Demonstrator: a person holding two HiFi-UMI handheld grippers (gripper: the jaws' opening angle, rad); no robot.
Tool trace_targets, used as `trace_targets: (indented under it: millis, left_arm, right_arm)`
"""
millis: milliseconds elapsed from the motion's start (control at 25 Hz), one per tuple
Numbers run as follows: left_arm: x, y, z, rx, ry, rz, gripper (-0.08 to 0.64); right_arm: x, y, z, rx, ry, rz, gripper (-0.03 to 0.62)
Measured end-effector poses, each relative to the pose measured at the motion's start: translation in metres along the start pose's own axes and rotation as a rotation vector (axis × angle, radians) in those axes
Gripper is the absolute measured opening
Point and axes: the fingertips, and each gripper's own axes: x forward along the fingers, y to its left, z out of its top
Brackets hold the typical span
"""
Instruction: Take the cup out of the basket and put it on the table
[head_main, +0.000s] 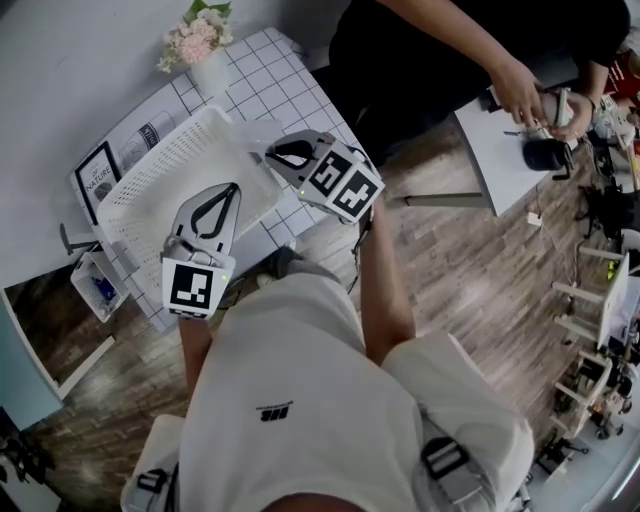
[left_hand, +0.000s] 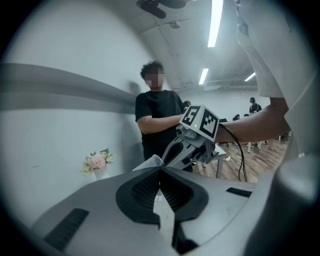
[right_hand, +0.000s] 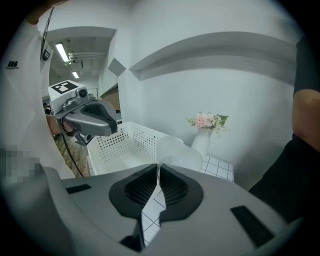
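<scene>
A table (head_main: 300, 90) with a white grid cloth stands against a pale wall and carries a white basket (head_main: 150, 170). The right gripper (right_hand: 158, 167) pinches the rim of a clear cup (right_hand: 177, 152), which tilts away from the jaws over the basket's right edge. Bare cloth lies just to the right. The left gripper (head_main: 228, 192), closed and empty, hovers over the basket.

White T-shirt (head_main: 300, 390), black logo (head_main: 275, 411); grey left gripper (head_main: 234, 187) and right gripper (head_main: 272, 152).

Bright ceiling strip lights (left_hand: 215, 22), fisheye vignetting
</scene>
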Motion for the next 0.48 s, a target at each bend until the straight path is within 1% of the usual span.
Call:
trace_targets:
  millis: [200, 480]
  left_arm:
    - [0.021, -0.005, 0.001, -0.001, 0.014, -0.031, 0.009]
    - [0.047, -0.012, -0.004, -0.002, 0.045, -0.062, 0.009]
  right_arm:
    - [-0.006, -0.016, -0.023, 0.048, 0.014, -0.014, 0.026]
    - [-0.003, -0.033, -0.057, 0.126, 0.022, -0.003, 0.026]
